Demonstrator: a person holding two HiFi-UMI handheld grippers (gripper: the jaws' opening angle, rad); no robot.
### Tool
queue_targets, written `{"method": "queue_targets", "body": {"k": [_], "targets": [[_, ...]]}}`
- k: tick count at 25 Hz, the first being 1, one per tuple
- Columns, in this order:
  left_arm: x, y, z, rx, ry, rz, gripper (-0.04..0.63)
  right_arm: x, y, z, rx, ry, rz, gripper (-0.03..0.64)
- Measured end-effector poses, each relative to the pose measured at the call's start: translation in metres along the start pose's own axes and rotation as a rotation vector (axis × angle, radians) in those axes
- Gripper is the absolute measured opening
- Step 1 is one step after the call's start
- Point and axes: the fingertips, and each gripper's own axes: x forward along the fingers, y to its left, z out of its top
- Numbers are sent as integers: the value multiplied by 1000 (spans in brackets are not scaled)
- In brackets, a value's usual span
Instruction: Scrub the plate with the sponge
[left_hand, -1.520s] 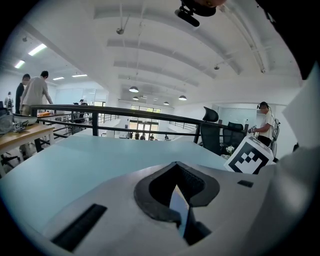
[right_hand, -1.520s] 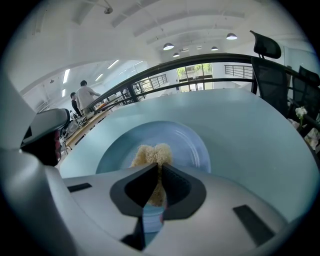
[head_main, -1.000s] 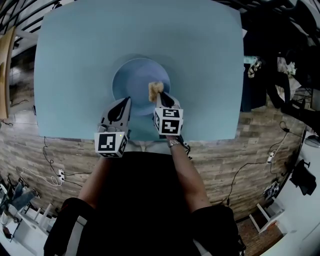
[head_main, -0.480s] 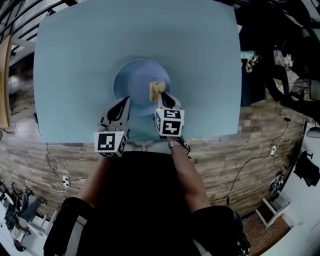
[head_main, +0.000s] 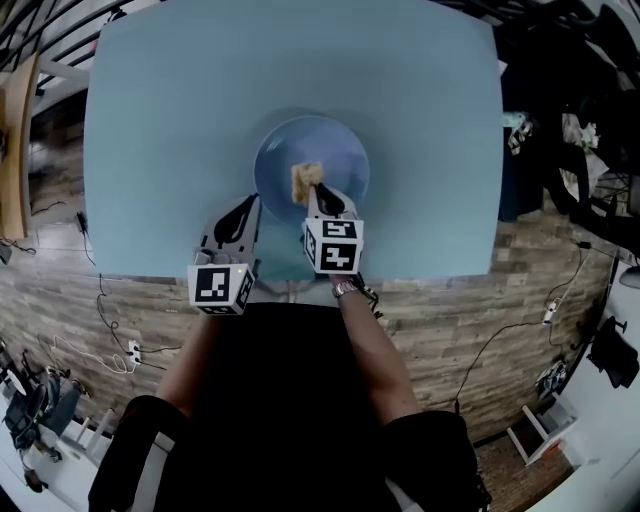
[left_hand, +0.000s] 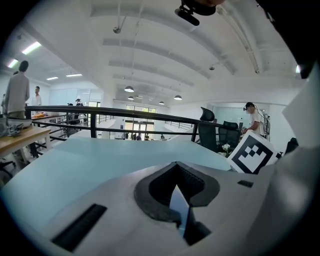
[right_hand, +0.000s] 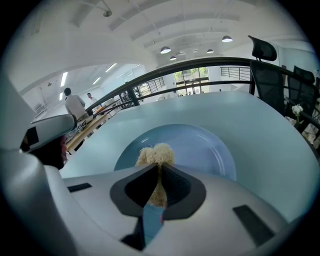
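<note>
A round blue plate lies on the light blue table, near its front edge. My right gripper is shut on a tan, fibrous sponge, which it holds on the plate near its middle. In the right gripper view the sponge sticks out past the jaws over the plate. My left gripper hovers just outside the plate's lower-left rim, shut with nothing in it. In the left gripper view the left gripper points over bare table.
The table's front edge runs just under both grippers. Beyond it lie a wood-look floor and cables. A black railing, office chairs and people stand far off past the table.
The sponge now sits nearer the plate's middle than a second ago, when it was toward the right side. The head view has shifted a little. The left gripper has stayed put.
</note>
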Motion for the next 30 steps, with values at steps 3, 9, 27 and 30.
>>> {"method": "queue_targets", "body": {"k": [3,9,27,30], "targets": [[-11,14,-2,-6,2,34,2,10,19,0,-24,10,34,28],[-31,34,-7,-18,3,104,2,26,45,-3,-70,37,85,28],[-41,26,-22,-44,14,102,2,21,60,-23,-111,69,124,28],[-36,19,-21,-39,13,85,2,16,55,-26,-112,70,121,27]]}}
